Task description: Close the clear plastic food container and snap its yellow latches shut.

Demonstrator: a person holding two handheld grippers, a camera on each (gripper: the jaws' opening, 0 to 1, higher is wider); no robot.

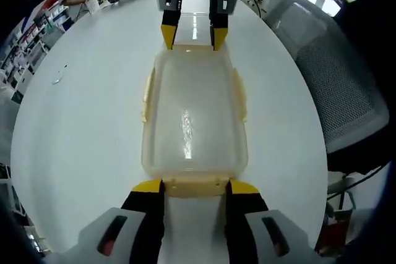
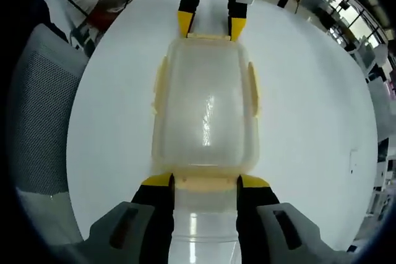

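Clear plastic container (image 1: 193, 122) sits lidded on white table (image 1: 80, 128), both grippers' jaws spread wide at its end latches.

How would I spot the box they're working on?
Find the round white table. At its middle lies a clear plastic food container, lid on, between two grippers facing each other at its short ends. Pale yellow latches on its sides set it apart.

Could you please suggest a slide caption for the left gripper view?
Both claws, left and right, flank the end latches of a lidded clear container on a white table.
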